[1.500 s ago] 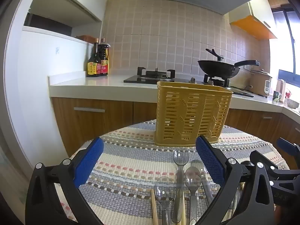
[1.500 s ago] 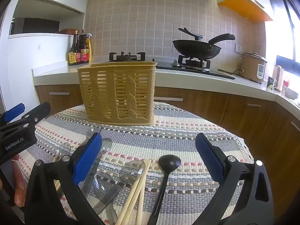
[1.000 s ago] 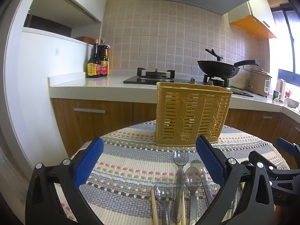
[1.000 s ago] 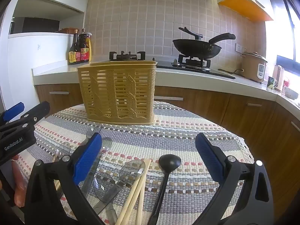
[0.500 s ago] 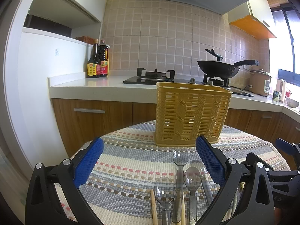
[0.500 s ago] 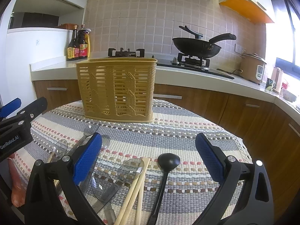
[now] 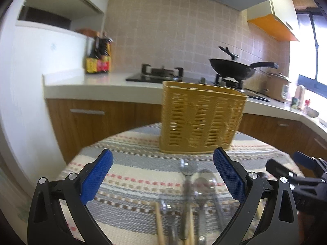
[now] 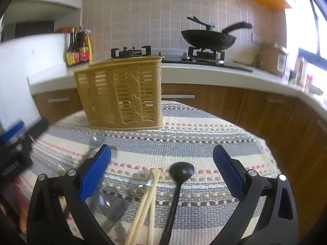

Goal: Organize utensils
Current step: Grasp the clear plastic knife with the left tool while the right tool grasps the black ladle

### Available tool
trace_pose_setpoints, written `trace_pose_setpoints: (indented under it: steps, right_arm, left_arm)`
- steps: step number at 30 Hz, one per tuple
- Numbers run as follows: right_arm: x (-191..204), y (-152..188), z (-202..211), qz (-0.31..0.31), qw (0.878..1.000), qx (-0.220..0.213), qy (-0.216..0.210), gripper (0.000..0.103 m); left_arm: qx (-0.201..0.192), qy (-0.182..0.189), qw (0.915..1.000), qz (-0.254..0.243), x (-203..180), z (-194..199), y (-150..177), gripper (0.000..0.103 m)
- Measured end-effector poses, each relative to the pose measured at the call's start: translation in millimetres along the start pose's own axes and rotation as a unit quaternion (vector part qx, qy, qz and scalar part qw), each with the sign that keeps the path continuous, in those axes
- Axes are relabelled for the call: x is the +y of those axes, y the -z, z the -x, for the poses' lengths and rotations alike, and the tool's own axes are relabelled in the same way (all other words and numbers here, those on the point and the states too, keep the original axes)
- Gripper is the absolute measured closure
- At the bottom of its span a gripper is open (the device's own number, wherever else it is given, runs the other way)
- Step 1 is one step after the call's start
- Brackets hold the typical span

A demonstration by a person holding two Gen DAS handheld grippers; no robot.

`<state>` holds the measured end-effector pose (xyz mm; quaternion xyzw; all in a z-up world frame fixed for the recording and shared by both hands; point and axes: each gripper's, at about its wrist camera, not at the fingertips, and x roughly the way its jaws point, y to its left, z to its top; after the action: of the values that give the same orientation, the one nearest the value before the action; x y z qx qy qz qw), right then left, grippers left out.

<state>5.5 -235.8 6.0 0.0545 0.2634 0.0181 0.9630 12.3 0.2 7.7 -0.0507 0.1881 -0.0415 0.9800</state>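
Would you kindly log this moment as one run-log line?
left gripper: open, empty | right gripper: open, empty | black ladle, chopsticks: on mat | yellow basket: no utensils visible

From my feed, the basket (image 8: pixel 122 94) is mustard yellow with a slatted lattice pattern. The cloth (image 8: pixel 204 138) over the worktop is striped in cream, grey and blue-grey, with dotted rows of red and brown. I see a black ladle (image 8: pixel 179 175), pale wooden chopsticks (image 8: pixel 147 200) and clear, glassy spoons (image 7: pixel 199 185). Both my left gripper (image 7: pixel 162 175) and right gripper (image 8: pixel 162 173) are black with blue textured pads (image 8: pixel 95 172). The wok (image 8: pixel 208 37) is black, the wall tiles (image 8: pixel 139 20) beige-pink.
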Motion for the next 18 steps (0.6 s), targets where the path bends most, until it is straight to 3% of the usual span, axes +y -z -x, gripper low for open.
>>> trace_pose_setpoints:
  steps: [3, 6, 8, 13, 16, 18]
  right_arm:
    - [-5.0, -20.9, 3.1, 0.008, 1.000, 0.013, 0.015, 0.008]
    - [-9.2, -42.7, -2.8, 0.015, 0.998, 0.055, 0.030, 0.008]
    - [-14.7, -58.5, -11.6, 0.011, 0.995, 0.094, 0.036, 0.008]
    - [-34.2, -74.4, -31.3, -0.018, 0.982, 0.188, -0.003, 0.014]
    - [-36.2, -61.7, -43.0, -0.016, 0.969, 0.245, -0.016, 0.026]
    - [-38.9, -49.3, -51.1, -0.017, 0.959, 0.283, -0.023, 0.040]
  left_arm:
    - [0.025, 0.020, 0.9994, -0.015, 1.9, -6.7, -22.9, 0.008]
    - [0.107, 0.044, 0.9924, -0.041, 3.9, -29.2, -50.1, 0.008]
    - [0.176, 0.057, 0.9798, -0.075, -2.3, -52.7, -62.1, 0.015]
    - [0.296, 0.146, 0.9419, -0.062, -6.7, -88.5, -68.2, 0.019]
    - [0.331, 0.141, 0.9300, -0.077, -14.3, -111.6, -57.0, 0.028]
    - [0.368, 0.128, 0.9181, -0.072, -14.9, -131.1, -44.6, 0.032]
